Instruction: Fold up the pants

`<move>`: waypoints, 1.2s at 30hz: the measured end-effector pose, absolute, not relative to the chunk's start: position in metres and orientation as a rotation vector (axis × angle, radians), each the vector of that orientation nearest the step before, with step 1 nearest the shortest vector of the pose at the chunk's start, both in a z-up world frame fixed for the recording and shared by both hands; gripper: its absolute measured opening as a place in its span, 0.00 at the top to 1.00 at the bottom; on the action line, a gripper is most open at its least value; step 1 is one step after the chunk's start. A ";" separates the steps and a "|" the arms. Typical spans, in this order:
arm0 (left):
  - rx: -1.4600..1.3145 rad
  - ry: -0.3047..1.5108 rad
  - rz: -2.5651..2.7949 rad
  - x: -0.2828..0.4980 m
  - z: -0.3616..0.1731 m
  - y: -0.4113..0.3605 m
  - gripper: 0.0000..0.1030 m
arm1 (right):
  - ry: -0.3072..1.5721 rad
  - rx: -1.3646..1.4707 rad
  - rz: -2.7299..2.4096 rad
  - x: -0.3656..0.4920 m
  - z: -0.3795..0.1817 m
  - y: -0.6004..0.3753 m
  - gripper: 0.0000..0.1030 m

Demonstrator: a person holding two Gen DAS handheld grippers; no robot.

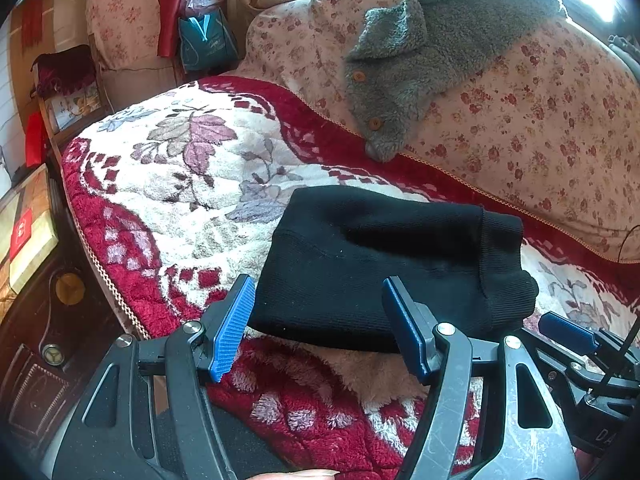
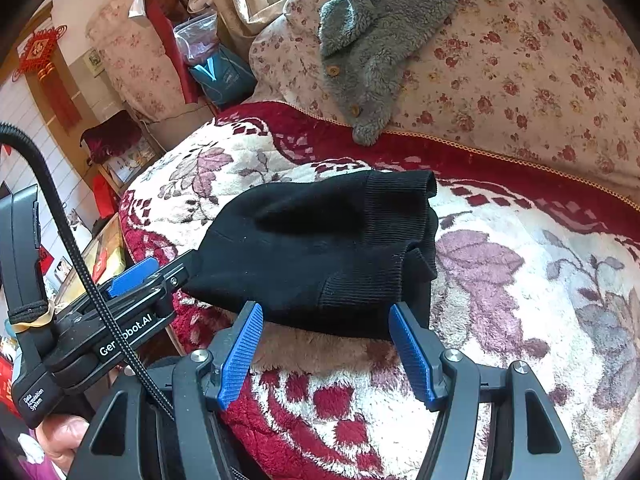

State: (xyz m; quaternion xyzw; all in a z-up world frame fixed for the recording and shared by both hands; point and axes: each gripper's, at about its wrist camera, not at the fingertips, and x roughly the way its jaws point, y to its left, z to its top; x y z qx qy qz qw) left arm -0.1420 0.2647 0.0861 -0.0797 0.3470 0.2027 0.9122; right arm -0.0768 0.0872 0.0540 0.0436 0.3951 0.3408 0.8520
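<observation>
The black pants (image 1: pixel 384 268) are seen folded into a compact bundle on the floral blanket (image 1: pixel 168 184) — left gripper (image 1: pixel 318 328) and right gripper (image 2: pixel 326 354) are both held spread, nothing pinched.

In the right wrist view the left gripper (image 2: pixel 136 276) carries white lettering along its black body: "Ger…obot.AI", the middle hidden behind a black cable (image 2: pixel 86 276), and lower down "Data Acquisition System"; the other marks are too small or blurred to read
</observation>
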 end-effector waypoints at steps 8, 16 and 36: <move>-0.168 0.717 0.422 -0.142 0.083 0.265 0.35 | 0.835 0.085 0.718 -0.076 0.053 0.091 0.38; -0.171 0.719 0.424 -0.142 0.083 0.266 0.35 | 0.835 0.075 0.720 -0.076 0.052 0.094 0.38; -0.176 0.714 0.423 -0.143 0.083 0.263 0.35 | 0.842 0.070 0.730 -0.075 0.050 0.098 0.38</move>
